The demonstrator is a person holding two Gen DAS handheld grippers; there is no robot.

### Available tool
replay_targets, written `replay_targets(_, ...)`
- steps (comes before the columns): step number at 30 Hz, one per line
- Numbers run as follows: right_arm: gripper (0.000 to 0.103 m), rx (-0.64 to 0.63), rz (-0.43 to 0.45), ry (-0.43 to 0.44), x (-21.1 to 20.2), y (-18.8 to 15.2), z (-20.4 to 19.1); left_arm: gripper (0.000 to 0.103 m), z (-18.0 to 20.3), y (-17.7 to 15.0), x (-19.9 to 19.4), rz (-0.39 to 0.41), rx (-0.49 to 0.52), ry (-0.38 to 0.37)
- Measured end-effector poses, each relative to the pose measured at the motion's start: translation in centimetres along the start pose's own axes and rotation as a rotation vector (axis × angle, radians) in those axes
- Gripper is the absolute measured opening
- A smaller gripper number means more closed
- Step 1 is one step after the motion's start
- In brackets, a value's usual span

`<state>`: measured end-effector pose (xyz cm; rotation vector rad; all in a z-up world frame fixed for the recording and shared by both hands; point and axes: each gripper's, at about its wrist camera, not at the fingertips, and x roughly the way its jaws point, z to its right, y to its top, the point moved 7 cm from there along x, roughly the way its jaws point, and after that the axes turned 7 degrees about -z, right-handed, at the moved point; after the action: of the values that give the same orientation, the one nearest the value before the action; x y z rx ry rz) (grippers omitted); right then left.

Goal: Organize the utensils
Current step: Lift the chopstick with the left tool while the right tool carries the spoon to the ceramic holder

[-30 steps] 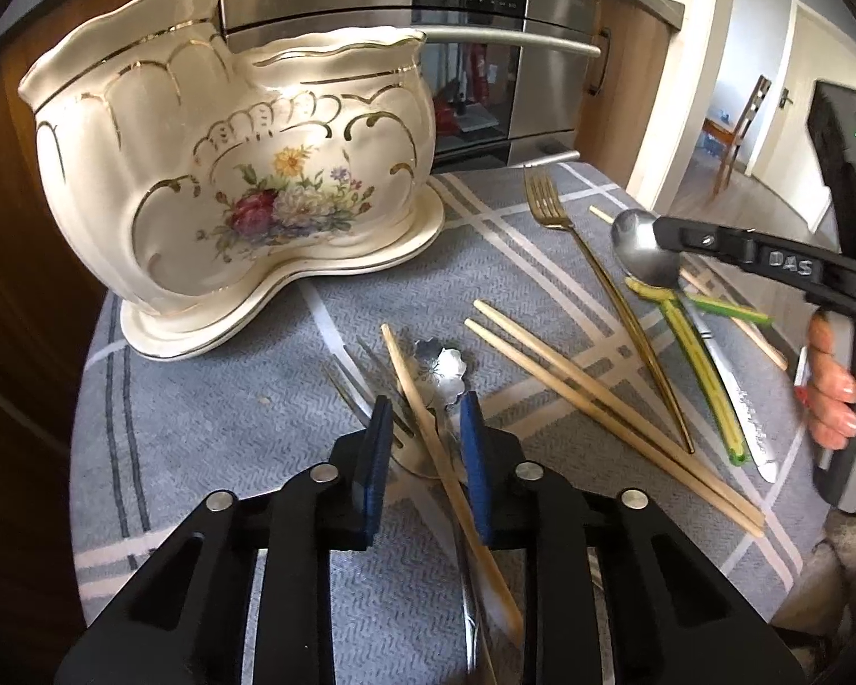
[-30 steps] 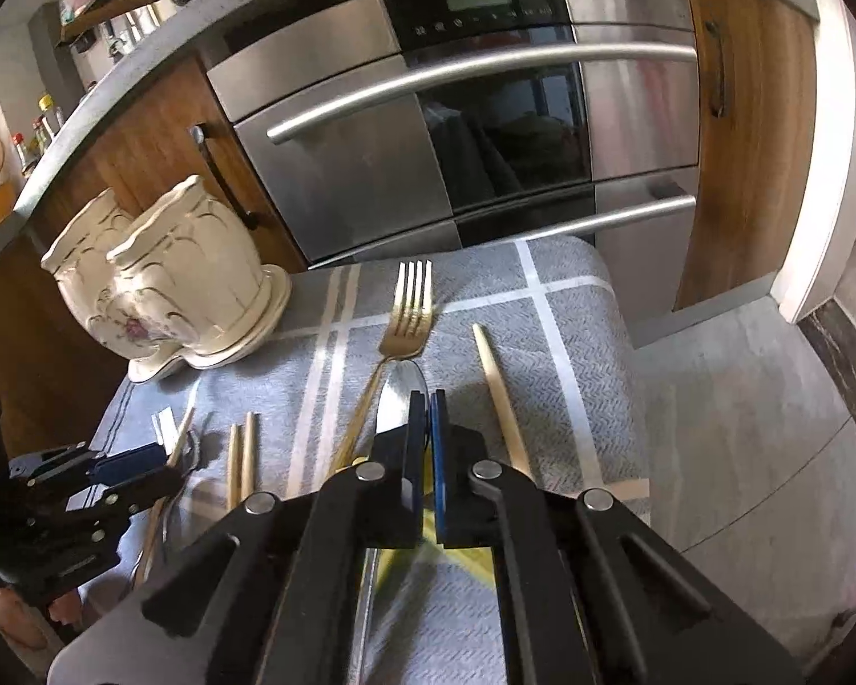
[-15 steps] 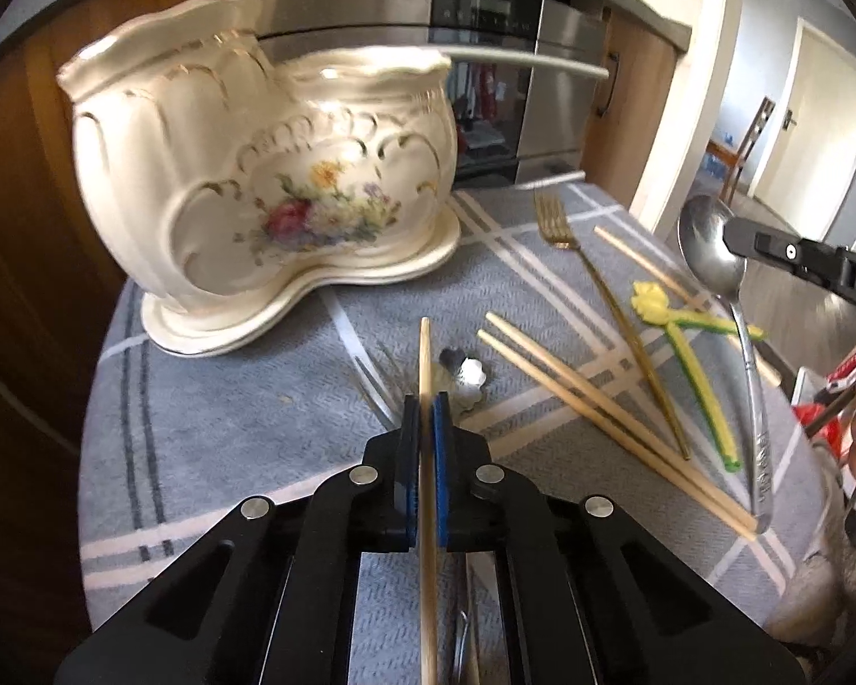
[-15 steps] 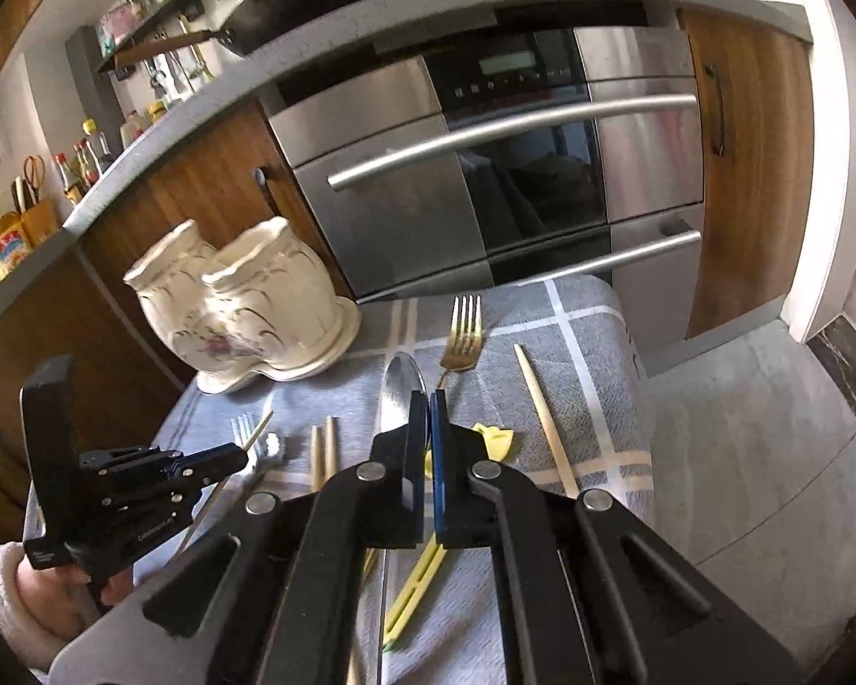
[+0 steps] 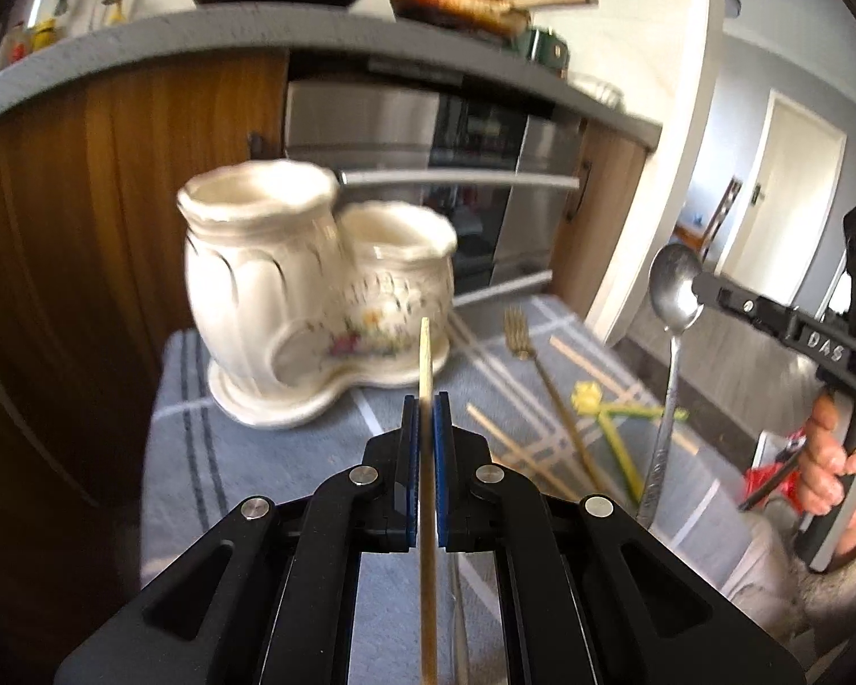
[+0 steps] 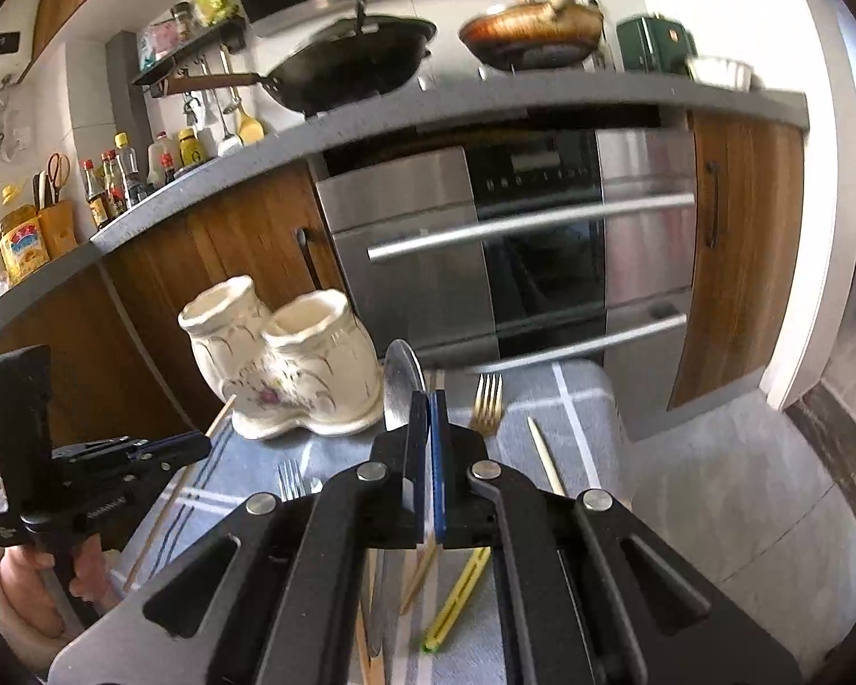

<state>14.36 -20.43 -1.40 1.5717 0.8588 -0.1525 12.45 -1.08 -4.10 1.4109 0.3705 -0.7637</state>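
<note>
Both grippers were off the grey plaid cloth (image 5: 245, 456): the left gripper (image 5: 426, 399) pinched a wooden chopstick (image 5: 425, 359), the right gripper (image 6: 429, 399) clamped a silver spoon (image 6: 399, 385). The floral ceramic holder (image 5: 291, 308) stood beyond; a gold fork (image 6: 487, 405) lay flat.

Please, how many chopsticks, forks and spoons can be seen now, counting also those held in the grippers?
Chopsticks: 4, one in the left gripper
Forks: 2, a gold fork and a silver fork
Spoons: 1, in the right gripper
Total: 7
</note>
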Motion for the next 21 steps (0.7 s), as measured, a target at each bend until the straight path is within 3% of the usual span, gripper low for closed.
replay_targets(9, 0.001, -0.081, 0.068, -0.027, 0.0, 4.8, -3.9, 0.005, -2.9, 4.0, -3.5, 0.122, -0.022, -0.003)
replay_targets(16, 0.001, -0.081, 0.160, -0.058, 1.7, 10.9, -6.5, 0.005, -5.7, 12.1, -6.5, 0.308, -0.029, 0.014)
replay_targets(21, 0.001, -0.068, 0.204, -0.094, 3.5, 14.3, -7.3, 0.005, -7.7, 17.3, -6.1, 0.405, -0.079, 0.014)
